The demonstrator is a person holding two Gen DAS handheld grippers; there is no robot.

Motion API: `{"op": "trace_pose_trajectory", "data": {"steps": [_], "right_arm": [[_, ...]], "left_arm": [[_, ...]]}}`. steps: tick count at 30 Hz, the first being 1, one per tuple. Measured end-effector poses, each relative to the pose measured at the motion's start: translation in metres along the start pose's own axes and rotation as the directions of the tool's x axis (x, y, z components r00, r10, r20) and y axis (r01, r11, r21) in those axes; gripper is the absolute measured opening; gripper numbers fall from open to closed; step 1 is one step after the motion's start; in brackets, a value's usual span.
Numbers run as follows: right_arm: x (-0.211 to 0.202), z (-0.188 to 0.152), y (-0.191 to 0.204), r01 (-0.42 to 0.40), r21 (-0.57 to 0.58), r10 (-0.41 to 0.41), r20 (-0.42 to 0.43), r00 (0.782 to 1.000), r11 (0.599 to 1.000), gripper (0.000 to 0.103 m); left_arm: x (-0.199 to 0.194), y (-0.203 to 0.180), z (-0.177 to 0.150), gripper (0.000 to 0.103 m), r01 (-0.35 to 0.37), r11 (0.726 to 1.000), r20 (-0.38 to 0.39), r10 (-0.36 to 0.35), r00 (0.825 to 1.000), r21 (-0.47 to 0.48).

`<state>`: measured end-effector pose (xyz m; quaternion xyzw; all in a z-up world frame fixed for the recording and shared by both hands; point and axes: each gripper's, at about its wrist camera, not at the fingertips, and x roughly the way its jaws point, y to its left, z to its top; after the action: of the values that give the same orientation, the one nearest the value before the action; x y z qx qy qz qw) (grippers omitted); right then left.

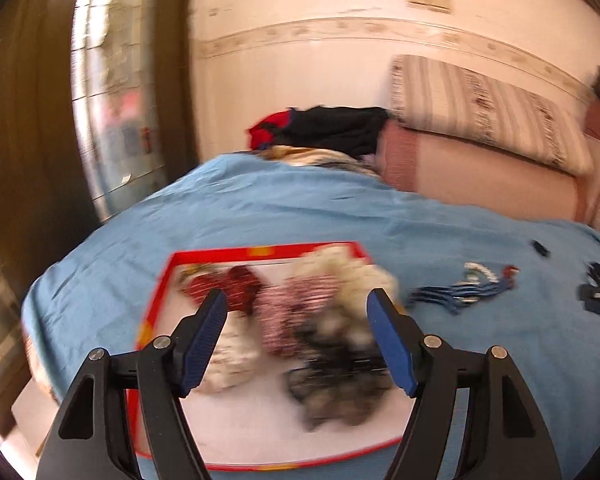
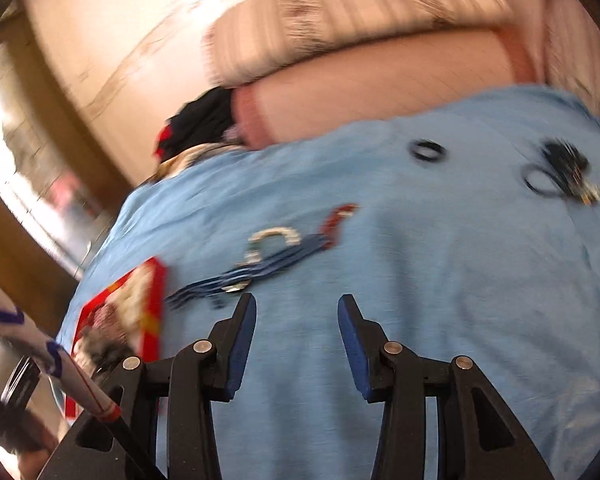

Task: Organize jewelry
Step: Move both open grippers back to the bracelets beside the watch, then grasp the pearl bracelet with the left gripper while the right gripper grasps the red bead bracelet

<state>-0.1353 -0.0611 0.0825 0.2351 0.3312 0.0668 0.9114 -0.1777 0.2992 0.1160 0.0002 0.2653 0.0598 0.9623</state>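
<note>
- While both views were blurred, the left hand-held gripper (image 1: 296,336) was seen spread apart over the red-rimmed tray (image 1: 260,249), nothing clamped.
- Heaped jewelry (image 1: 320,312) was seen inside that tray on the blue bedsheet (image 1: 260,208).
- The right hand-held gripper (image 2: 297,340) was held apart, empty, near the blue bead strands (image 2: 260,270) on the sheet.
- Dark rings (image 2: 428,151) were seen farther off.

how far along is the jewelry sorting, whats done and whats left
Done: a pile of beaded pieces already lies in the red-rimmed tray. In hand: nothing; the left gripper and right gripper both have open, empty jaws. Left: the blue strands, a red piece, a black ring and a dark cluster sit loose on the blue sheet.
</note>
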Motion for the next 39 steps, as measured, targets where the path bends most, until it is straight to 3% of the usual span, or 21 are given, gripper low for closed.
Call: {"op": "trace_pose_trajectory", "data": {"steps": [2,4,7,10,11,13,14,18,20,23,24,26,27,28,32,34,39], "right_arm": [[0.002,0.001,-0.022,0.002,0.064,-0.001,-0.010,1.000,0.998,0.046],[0.005,0.004,-0.034,-0.007,0.113,0.010,-0.027,1.000,0.994,0.046],[0.000,0.009,-0.039,-0.041,0.136,0.043,-0.013,0.999,0.990,0.046],[-0.004,0.011,-0.040,-0.058,0.129,0.059,-0.005,0.998,0.990,0.046],[-0.006,0.011,-0.041,-0.065,0.132,0.066,-0.003,0.998,0.989,0.046],[-0.007,0.014,-0.043,-0.074,0.139,0.074,0.003,0.997,0.988,0.046],[-0.008,0.014,-0.043,-0.075,0.142,0.075,0.007,0.997,0.987,0.046],[-0.012,0.019,-0.049,-0.072,0.148,0.069,0.027,0.997,0.986,0.046],[-0.012,0.021,-0.052,-0.063,0.148,0.058,0.034,0.998,0.987,0.046],[-0.008,0.025,-0.057,-0.057,0.158,0.053,0.034,0.998,0.986,0.046],[-0.006,0.026,-0.059,-0.055,0.160,0.050,0.033,0.998,0.986,0.046],[-0.001,0.029,-0.061,-0.039,0.156,0.036,0.027,0.999,0.987,0.046],[0.002,0.029,-0.061,-0.035,0.157,0.032,0.024,0.999,0.987,0.046],[0.004,0.030,-0.063,-0.033,0.161,0.031,0.018,0.999,0.986,0.046],[0.007,0.030,-0.066,-0.023,0.169,0.021,0.016,1.000,0.985,0.046],[0.007,0.031,-0.067,-0.018,0.170,0.015,0.020,1.000,0.985,0.046],[0.012,0.031,-0.065,-0.007,0.165,0.005,0.011,1.000,0.986,0.046]], "left_arm": [[0.008,-0.025,0.009,0.071,0.101,0.995,-0.062,-0.099,0.993,0.026],[0.021,-0.049,0.017,0.071,0.185,0.982,-0.129,-0.179,0.975,0.040],[0.055,-0.084,0.030,0.071,0.304,0.952,-0.252,-0.287,0.924,0.030],[0.093,-0.118,0.037,0.071,0.365,0.930,-0.354,-0.332,0.874,0.029],[0.105,-0.128,0.040,0.071,0.371,0.928,-0.372,-0.335,0.865,0.027],[0.135,-0.148,0.045,0.070,0.408,0.913,-0.435,-0.370,0.821,-0.006],[0.150,-0.154,0.048,0.069,0.407,0.913,-0.455,-0.373,0.808,-0.026],[0.197,-0.178,0.051,0.065,0.379,0.924,-0.518,-0.347,0.782,-0.047],[0.218,-0.190,0.046,0.064,0.384,0.922,-0.559,-0.344,0.754,-0.050],[0.241,-0.205,0.035,0.063,0.375,0.925,-0.596,-0.333,0.731,-0.057],[0.246,-0.210,0.032,0.062,0.365,0.930,-0.591,-0.317,0.741,-0.042],[0.245,-0.218,0.032,0.048,0.336,0.942,-0.558,-0.269,0.785,0.018],[0.245,-0.220,0.033,0.020,0.320,0.946,-0.544,-0.245,0.803,0.047],[0.244,-0.219,0.035,0.011,0.318,0.947,-0.530,-0.252,0.810,0.035],[0.227,-0.204,0.041,0.011,0.341,0.940,-0.487,-0.306,0.818,-0.019],[0.205,-0.193,0.045,0.011,0.381,0.923,-0.449,-0.365,0.816,-0.059],[0.141,-0.163,0.056,0.011,0.441,0.895,-0.338,-0.435,0.835,-0.063]]}}
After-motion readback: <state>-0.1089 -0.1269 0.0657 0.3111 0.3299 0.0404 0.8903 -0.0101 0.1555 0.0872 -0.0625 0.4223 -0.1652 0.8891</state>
